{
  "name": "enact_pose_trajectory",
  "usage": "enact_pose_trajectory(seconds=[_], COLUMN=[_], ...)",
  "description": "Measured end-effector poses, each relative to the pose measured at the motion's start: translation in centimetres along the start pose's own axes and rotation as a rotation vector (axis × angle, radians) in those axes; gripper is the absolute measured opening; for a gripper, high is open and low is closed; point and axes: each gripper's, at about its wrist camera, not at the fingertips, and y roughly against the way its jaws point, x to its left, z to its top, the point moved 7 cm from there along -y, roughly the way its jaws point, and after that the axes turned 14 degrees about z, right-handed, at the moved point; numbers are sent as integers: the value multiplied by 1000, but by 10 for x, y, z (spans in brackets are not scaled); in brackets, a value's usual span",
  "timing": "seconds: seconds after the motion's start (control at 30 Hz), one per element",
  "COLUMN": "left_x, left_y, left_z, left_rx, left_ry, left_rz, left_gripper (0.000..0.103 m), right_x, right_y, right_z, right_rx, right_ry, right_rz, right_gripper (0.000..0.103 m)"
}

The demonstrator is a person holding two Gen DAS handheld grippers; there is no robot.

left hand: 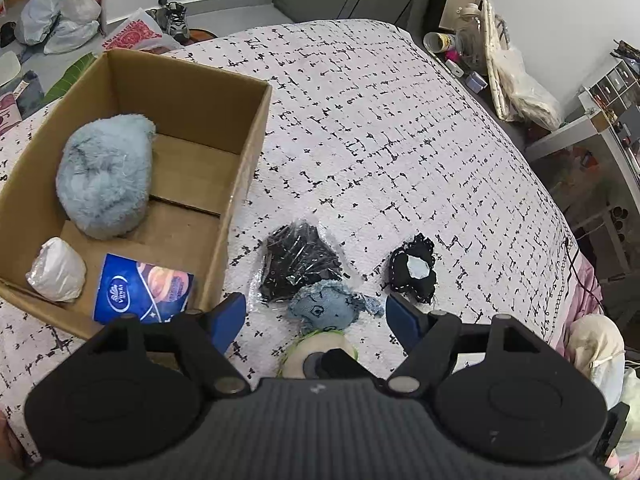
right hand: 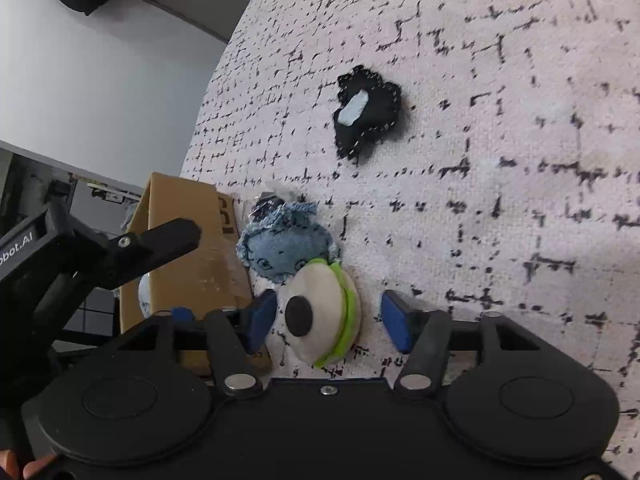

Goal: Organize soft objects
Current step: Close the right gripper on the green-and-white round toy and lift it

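Note:
My right gripper (right hand: 327,320) is open, its blue pads on either side of a cream round plush (right hand: 320,316) with a green seam and a black spot; a gap shows at the right pad. Just beyond lies a blue denim plush (right hand: 284,248). My left gripper (left hand: 316,320) hangs open above the denim plush (left hand: 324,310), holding nothing. A black item in a clear bag (left hand: 298,266) and a black plush with a white patch (left hand: 414,274) lie on the bed cover. The cardboard box (left hand: 248,152) holds a fluffy blue plush (left hand: 106,176), a white bundle (left hand: 58,270) and a blue tissue pack (left hand: 140,294).
Everything rests on a bed with a pink-white cover with black marks (left hand: 380,120). The box stands at the left, close to the plush toys. White bags (left hand: 64,12) and shoes lie on the floor beyond. Shelves and clutter (left hand: 600,120) stand along the bed's right side.

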Motion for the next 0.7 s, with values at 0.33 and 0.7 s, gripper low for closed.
enact_pose_trajectory(seconds=[0.33, 0.7], left_x=[-13, -36], left_y=[-12, -22], left_z=[-4, -10], left_rx=[-1, -45], left_ry=[-56, -142], left_rz=[21, 86], left_gripper=[76, 76], right_x=[-5, -24], right_y=[6, 37], right_z=[3, 19], right_rx=[-26, -147], right_ry=[-51, -110], right_rz=[-6, -81], right_gripper=[19, 18])
